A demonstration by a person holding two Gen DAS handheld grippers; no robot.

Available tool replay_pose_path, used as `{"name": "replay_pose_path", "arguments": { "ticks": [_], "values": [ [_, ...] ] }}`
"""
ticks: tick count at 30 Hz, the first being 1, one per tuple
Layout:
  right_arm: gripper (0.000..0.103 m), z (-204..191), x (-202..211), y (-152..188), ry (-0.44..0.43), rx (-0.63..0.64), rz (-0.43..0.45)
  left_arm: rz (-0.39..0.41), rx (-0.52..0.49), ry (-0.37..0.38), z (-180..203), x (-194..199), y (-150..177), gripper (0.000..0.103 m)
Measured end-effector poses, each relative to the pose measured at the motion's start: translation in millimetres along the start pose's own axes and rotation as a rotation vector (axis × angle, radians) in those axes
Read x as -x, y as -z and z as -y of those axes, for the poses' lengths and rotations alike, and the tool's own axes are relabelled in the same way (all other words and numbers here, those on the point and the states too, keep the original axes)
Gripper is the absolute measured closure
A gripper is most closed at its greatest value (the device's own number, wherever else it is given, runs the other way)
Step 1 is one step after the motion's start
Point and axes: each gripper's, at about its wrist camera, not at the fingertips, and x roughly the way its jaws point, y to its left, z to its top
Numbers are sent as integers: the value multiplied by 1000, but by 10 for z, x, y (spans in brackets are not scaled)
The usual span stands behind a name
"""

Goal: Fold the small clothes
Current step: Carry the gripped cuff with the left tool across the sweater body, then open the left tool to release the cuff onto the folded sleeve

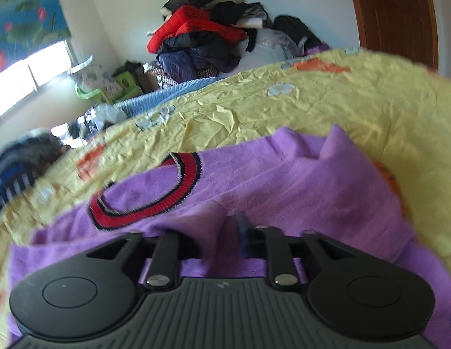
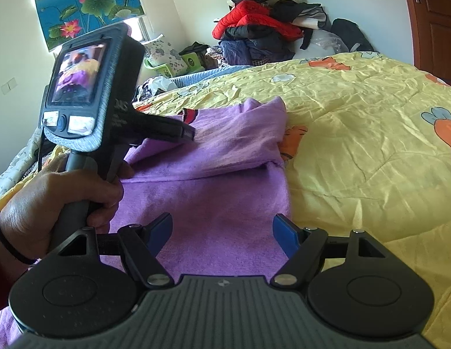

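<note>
A purple sweater (image 1: 283, 189) with a red and black collar (image 1: 155, 195) lies on the yellow quilt (image 1: 283, 110). In the left wrist view a raised fold of its fabric stands between the fingers of my left gripper (image 1: 216, 232). A dark gap shows between that fold and the blue pad (image 1: 242, 232), so the jaws stand a little apart. In the right wrist view the left gripper (image 2: 189, 133) rests its tips on the sweater (image 2: 225, 151) near the collar (image 2: 190, 115). My right gripper (image 2: 222, 232) hovers open over the sweater's near part, with nothing between its blue pads.
A hand (image 2: 65, 197) grips the left gripper's handle. The yellow cartoon-print quilt (image 2: 356, 145) spreads to the right. A pile of jackets (image 2: 260, 32) stands against the back wall, a wooden door (image 2: 434, 29) at far right, and green crates (image 2: 190, 61) by the window.
</note>
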Motion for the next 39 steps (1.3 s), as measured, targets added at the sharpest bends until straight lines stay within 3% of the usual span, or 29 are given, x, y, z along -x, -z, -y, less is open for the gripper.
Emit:
{"name": "replay_pose_path", "arguments": {
  "ticks": [1,3,4,6,9,11,14,17,23,28,31,35,39],
  "values": [
    [27,6,3,3,0,-2,0,6,-43,-37,50,0,5,46],
    [27,13,5,10,1,-6,-2,50,-135,-111,162,27,35,20],
    [27,14,3,12,1,-7,-3,86,-190,-149,221,53,59,15],
    [27,5,-3,14,2,-5,-6,145,-309,-225,358,92,114,15],
    [27,-2,-10,19,2,-3,-9,201,-422,-282,501,130,170,12],
    [27,-13,-7,21,1,1,-11,212,-490,-285,565,114,189,4],
    [27,-5,-7,10,2,5,-12,225,-623,-272,649,82,255,3],
    [27,22,1,-2,5,-1,-7,239,-647,-247,593,94,240,3],
    [27,42,-9,-27,6,-8,-6,207,-523,-193,360,120,157,2],
    [27,4,-13,-216,8,25,46,92,-218,-140,-185,151,166,2],
    [27,-21,-61,-412,-17,20,95,68,-67,-156,-518,237,251,2],
    [27,-51,-240,-645,-81,-15,126,63,-22,-175,-739,371,373,2],
    [26,85,-563,-806,-153,-181,57,21,35,-141,-890,446,471,2]
  ]
}}
